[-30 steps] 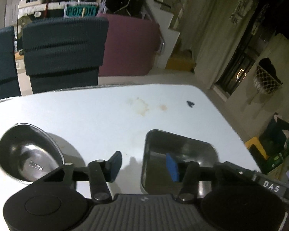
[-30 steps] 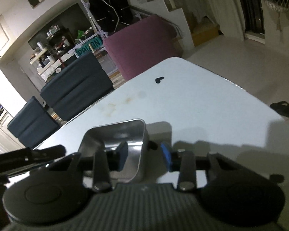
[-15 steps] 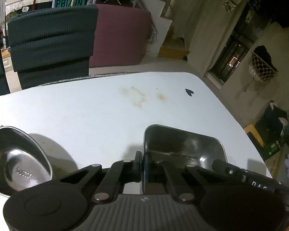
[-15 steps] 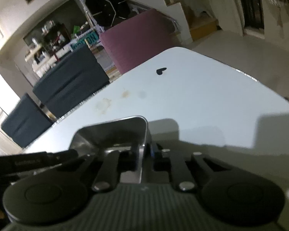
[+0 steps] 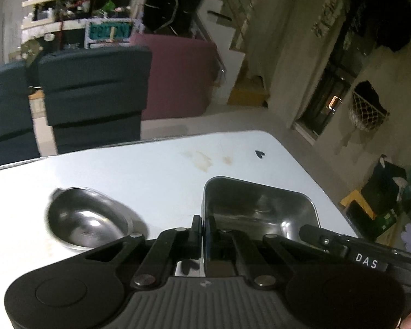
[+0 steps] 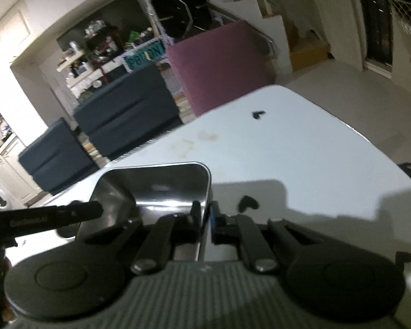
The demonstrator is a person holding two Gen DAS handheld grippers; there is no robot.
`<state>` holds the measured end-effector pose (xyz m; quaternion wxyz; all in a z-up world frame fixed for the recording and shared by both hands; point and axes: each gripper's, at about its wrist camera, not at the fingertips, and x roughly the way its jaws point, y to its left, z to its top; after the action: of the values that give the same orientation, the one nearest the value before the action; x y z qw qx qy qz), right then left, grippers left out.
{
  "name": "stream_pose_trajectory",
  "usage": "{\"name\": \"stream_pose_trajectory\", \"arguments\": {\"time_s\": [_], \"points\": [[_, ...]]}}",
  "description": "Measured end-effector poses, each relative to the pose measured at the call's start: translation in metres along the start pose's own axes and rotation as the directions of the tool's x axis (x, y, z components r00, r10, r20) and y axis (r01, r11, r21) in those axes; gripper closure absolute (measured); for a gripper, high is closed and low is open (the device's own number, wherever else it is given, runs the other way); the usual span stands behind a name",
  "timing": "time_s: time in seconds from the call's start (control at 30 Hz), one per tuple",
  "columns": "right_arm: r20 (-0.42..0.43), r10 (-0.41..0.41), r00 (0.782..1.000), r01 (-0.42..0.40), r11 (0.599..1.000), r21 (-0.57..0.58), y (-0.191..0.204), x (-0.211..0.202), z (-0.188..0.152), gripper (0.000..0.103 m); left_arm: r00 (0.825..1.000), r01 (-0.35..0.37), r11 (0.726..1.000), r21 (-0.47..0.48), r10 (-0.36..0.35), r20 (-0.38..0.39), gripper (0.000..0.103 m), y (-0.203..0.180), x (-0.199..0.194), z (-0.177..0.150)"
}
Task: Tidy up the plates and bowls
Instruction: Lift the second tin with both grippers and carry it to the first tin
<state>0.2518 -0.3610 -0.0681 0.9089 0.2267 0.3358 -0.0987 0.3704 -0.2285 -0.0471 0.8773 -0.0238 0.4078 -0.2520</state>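
A square steel dish (image 5: pixel 260 208) is held between both grippers over the white table (image 5: pixel 150 170). My left gripper (image 5: pixel 204 229) is shut on the dish's left wall. Seen from the right wrist, the same dish (image 6: pixel 161 189) has its right wall pinched by my right gripper (image 6: pixel 205 216). The dish appears lifted slightly off the table. A round steel bowl (image 5: pixel 87 219) sits on the table to the left of the dish. The right gripper's body (image 5: pixel 342 244) shows at the dish's far side in the left wrist view.
Two dark blue chairs (image 5: pixel 93 93) stand at the table's far edge, a maroon sofa (image 5: pixel 178 76) behind them. Brown stains (image 5: pixel 200 160) and a small black heart mark (image 5: pixel 259 153) lie on the tabletop. The table's right edge (image 6: pixel 383 159) drops to the floor.
Both grippers went from open around the dish's walls to shut on them. Then both rose with the dish, and the round bowl shifted in the left wrist view.
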Motion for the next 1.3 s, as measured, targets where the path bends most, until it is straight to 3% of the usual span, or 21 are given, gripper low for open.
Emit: {"name": "stream_pose_trajectory", "arguments": {"time_s": [0.3,0.7,1.03,1.3], "points": [[-0.007,0.097,0.995,-0.098,0.993,-0.062,0.042,-0.051,-0.012,0.095,0.997,-0.046,0.999,0.003,0.046,0.068,0.100,0.011,-0.087,-0.015],[-0.028,0.213,0.977,-0.215,0.967,-0.138,0.092,-0.091,-0.043,0.093,0.988,-0.092,0.994,-0.058,0.098,0.119,0.100,0.050,-0.183,-0.078],[-0.128,0.303,0.944,-0.325,0.920,-0.221,0.150,-0.095,-0.084,0.092,0.975,-0.173,0.973,-0.150,0.191,0.112,0.100,0.113,-0.250,-0.141],[-0.256,0.314,0.914,-0.389,0.858,-0.336,0.213,-0.079,-0.127,0.092,0.946,-0.299,0.930,-0.215,0.318,0.060,0.101,0.162,-0.283,-0.180]]}}
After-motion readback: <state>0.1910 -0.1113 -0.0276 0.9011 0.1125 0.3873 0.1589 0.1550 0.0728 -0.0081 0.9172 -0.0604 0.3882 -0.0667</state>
